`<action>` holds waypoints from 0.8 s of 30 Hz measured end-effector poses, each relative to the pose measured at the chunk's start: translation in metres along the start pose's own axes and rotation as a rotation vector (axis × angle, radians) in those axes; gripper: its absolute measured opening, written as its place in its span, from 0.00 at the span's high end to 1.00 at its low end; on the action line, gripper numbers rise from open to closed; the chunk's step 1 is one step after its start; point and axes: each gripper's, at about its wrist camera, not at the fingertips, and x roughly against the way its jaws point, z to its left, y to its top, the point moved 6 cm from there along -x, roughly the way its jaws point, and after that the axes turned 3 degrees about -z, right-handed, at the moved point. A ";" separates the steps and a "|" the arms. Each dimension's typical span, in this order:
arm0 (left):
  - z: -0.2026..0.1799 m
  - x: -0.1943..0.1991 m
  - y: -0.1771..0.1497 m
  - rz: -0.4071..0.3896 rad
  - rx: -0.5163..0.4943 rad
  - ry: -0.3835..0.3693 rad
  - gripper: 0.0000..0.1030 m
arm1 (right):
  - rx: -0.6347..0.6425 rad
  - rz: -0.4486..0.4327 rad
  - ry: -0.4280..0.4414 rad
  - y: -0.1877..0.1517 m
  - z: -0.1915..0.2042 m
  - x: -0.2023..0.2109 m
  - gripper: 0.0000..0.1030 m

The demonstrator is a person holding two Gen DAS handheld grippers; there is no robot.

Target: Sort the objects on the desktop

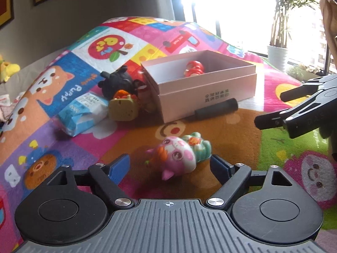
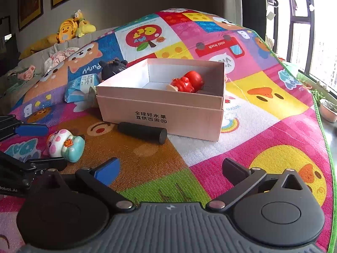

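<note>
Your left gripper sits low over the colourful cartoon-print play mat, jaws spread wide and holding nothing, with the pink-and-white glossy pig figurine in a teal outfit lying on its side between the blue-padded fingertips. Neither pad appears to touch it yet.

The main risk, as I judge it, is the toy's shape: rounded, slick and tipped over, it could squirt forward or roll out if your jaws close on the head's curve instead of across the body. The right-hand pad looks nearer the teal part than the left one is to the head, so an off-centre squeeze may nudge it sideways first. Centre yourself before closing.

Your right gripper hovers further back, also released and empty, pointing toward the open pale-pink cardboard box. That box already holds a red toy figure. A black cylinder lies against the box's front wall, right on your carry path; clear it with some height or you may knock it.

A black plush toy, a small yellow-green block-shaped toy and a blue-and-white packet wait beside the box's left wall.
</note>
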 end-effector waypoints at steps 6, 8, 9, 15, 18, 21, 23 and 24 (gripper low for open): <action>0.031 -0.002 -0.007 0.028 0.092 0.160 0.07 | -0.003 0.025 -0.017 0.001 0.007 -0.003 0.00; 0.041 0.000 -0.009 0.027 0.139 0.193 0.06 | -0.039 0.049 0.002 0.006 0.014 -0.009 0.00; 0.043 0.002 -0.009 0.019 0.156 0.185 0.06 | -0.062 0.057 -0.001 0.010 0.019 -0.013 0.00; 0.032 0.017 -0.007 -0.081 0.112 0.089 0.02 | -0.108 0.081 -0.111 0.038 0.047 -0.055 0.00; 0.026 0.018 -0.005 -0.097 0.099 0.073 0.01 | -0.080 0.105 -0.161 0.041 0.056 -0.077 0.00; 0.029 0.017 -0.005 -0.095 0.123 0.059 0.01 | -0.067 0.126 -0.193 0.039 0.054 -0.086 0.14; 0.030 0.017 -0.006 -0.091 0.136 0.051 0.01 | -0.090 0.122 -0.171 0.038 0.049 -0.082 0.20; 0.030 0.016 -0.006 -0.089 0.137 0.049 0.01 | -0.083 0.122 -0.167 0.038 0.046 -0.078 0.26</action>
